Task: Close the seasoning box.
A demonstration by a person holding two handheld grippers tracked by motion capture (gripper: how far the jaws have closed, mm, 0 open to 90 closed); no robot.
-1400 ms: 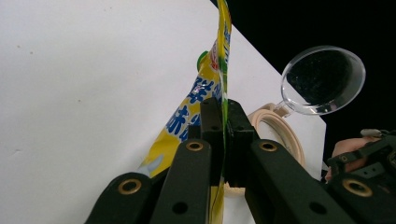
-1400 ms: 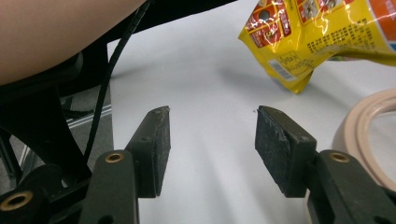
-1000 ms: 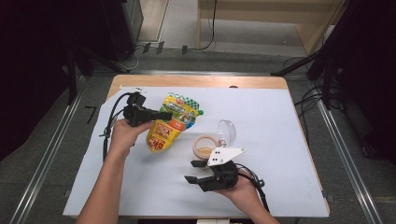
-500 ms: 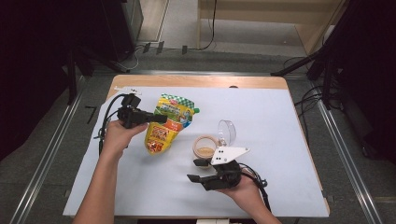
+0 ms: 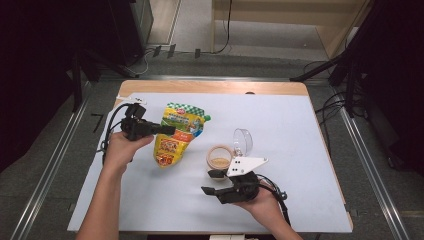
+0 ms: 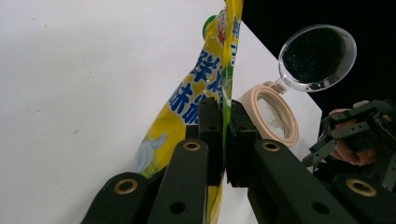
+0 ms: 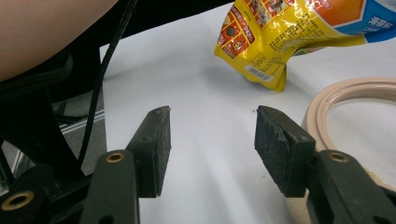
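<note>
A yellow and green snack pouch [image 5: 180, 137] is at the table's left middle, and my left gripper [image 5: 169, 130] is shut on its left edge. In the left gripper view the black pads [image 6: 210, 121] pinch the pouch [image 6: 187, 98] edge-on. Its lower end [image 7: 261, 70] rests on the white mat. A round beige container [image 5: 219, 157] stands to the right with its clear hinged lid [image 5: 243, 141] flipped open. My right gripper [image 5: 212, 182] hovers just in front of the container, open with nothing between its fingers [image 7: 212, 135]. The container's rim [image 7: 345, 91] lies beside the right jaw.
A white mat [image 5: 300, 130] covers the wooden table [image 5: 210, 87]. Cables trail from both grippers. Dark stands and floor cables surround the table. In the left gripper view the container [image 6: 273, 114], its lid [image 6: 317, 58] and the right gripper [image 6: 359, 135] lie beyond the pouch.
My left gripper has drifted slightly left with the pouch pinched in it. The right gripper and the container have stayed put.
</note>
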